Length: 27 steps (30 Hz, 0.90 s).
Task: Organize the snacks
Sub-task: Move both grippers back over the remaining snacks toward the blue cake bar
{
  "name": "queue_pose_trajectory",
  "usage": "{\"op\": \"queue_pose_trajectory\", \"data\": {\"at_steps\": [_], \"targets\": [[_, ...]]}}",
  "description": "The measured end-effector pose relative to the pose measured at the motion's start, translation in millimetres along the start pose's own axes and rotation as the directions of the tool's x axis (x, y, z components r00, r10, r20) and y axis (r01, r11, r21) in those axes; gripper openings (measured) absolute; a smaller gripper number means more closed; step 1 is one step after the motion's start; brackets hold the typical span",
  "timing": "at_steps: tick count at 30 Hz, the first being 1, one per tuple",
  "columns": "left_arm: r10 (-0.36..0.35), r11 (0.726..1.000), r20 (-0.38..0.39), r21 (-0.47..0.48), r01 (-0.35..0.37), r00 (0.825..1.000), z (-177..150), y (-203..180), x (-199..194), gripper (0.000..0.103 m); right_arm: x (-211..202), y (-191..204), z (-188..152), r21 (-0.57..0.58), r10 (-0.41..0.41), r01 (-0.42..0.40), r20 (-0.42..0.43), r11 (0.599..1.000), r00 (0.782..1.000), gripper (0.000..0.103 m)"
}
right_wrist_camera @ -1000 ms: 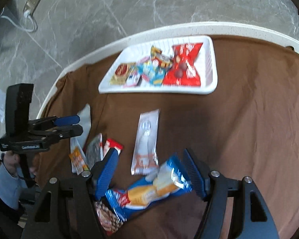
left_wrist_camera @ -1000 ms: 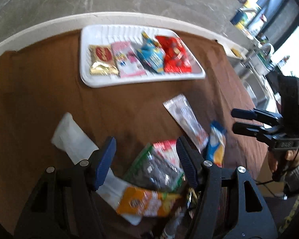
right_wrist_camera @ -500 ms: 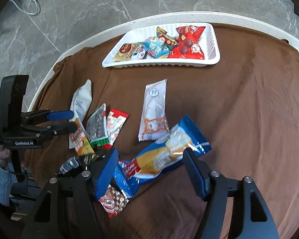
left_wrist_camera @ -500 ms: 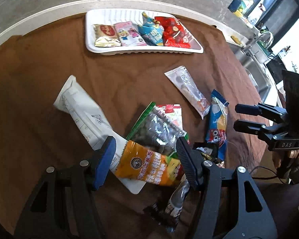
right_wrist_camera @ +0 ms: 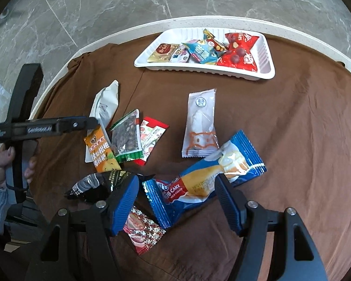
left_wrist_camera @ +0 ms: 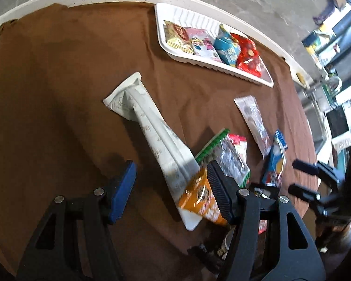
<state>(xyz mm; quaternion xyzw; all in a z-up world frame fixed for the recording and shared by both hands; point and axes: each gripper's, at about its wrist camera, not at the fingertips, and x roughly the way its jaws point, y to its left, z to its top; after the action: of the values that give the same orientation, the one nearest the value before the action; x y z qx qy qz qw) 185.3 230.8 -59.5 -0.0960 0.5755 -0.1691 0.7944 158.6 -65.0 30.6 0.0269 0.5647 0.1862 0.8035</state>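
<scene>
Right wrist view: right gripper jaws apart, holding nothing, above blue cake packet.
Left gripper: jaws apart, empty, over long white packet.
Tray: four snacks inside.

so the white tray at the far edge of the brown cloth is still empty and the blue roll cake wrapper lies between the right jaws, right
Not quite. The white tray is not empty: the right wrist view shows several snack packets in it, among them a red packet. The blue roll cake wrapper does lie on the cloth between the open right jaws.

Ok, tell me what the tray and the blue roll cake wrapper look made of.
Tray: likely thin moulded plastic or foam, matte white, judging by its ribbed walls. Blue roll cake wrapper: looks like glossy plastic film; it glints, and its ends are crimped.
</scene>
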Motion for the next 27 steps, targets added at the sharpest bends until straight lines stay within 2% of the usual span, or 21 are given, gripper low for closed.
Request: {"op": "queue_pose_trajectory", "data": {"at_steps": [4, 8, 17, 22, 27], "targets": [[0.009, 0.999, -0.012, -0.032, -0.010, 1.000, 5.0, 1.1, 10.3, 0.061, 0.6, -0.3, 1.0, -0.011, -0.015, 0.015, 0.003, 1.000, 1.000, 0.070], [-0.013, 0.998, -0.019, -0.069, 0.012, 1.000, 5.3, 5.1, 19.3, 0.061, 2.9, -7.5, 0.1, 0.005, -0.013, 0.013, -0.005, 1.000, 1.000, 0.070], [-0.059, 0.995, -0.003, -0.083, 0.058, 0.998, 7.7, 9.4, 22.0, 0.061, 9.5, -24.3, -3.3, 0.063, -0.002, 0.004, -0.029, 0.998, 1.000, 0.070], [-0.039, 0.998, -0.006, -0.042, 0.038, 0.999, 7.0, 3.2, 23.4, 0.061, 16.5, -34.6, -6.8, 0.132, -0.006, 0.014, -0.059, 0.991, 0.998, 0.070], [-0.050, 0.997, 0.010, -0.066, 0.050, 0.999, 7.1, 5.0, 23.9, 0.061, 22.3, -41.9, -4.4, 0.180, -0.008, 0.021, -0.072, 0.983, 0.997, 0.070]]}}
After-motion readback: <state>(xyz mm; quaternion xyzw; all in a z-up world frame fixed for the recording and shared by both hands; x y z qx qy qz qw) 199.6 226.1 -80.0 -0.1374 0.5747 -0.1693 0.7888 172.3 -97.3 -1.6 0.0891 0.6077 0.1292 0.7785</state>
